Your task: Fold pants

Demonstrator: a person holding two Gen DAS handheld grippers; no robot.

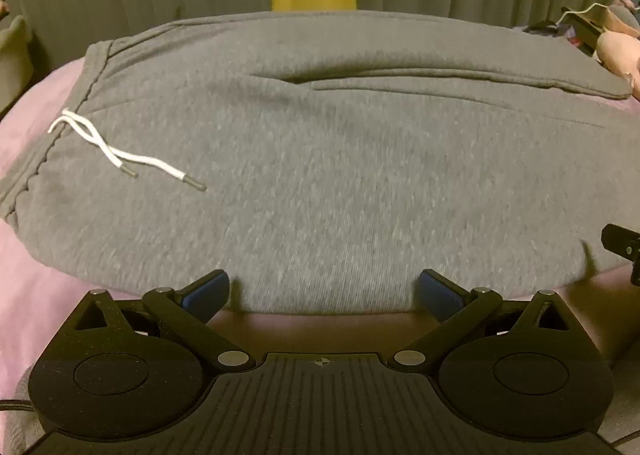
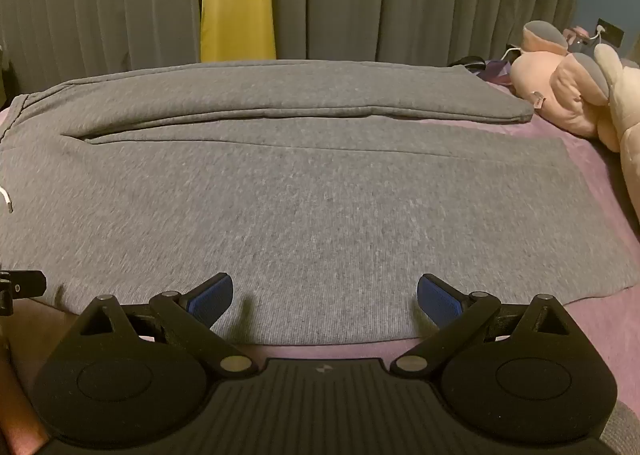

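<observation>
I hover both tongs, left (image 1: 324,291) and right (image 2: 325,295), wide apart at the pants (image 1: 340,175) near edge, ready to pinch it for folding.

My left gripper (image 1: 324,291) hangs spread wide at the near edge of the grey pants (image 1: 320,175); their white drawstring (image 1: 116,151) lies toward the bed's (image 1: 32,275) left edge.

Drawstring (image 2: 6,202) mostly beyond frame edge.
</observation>
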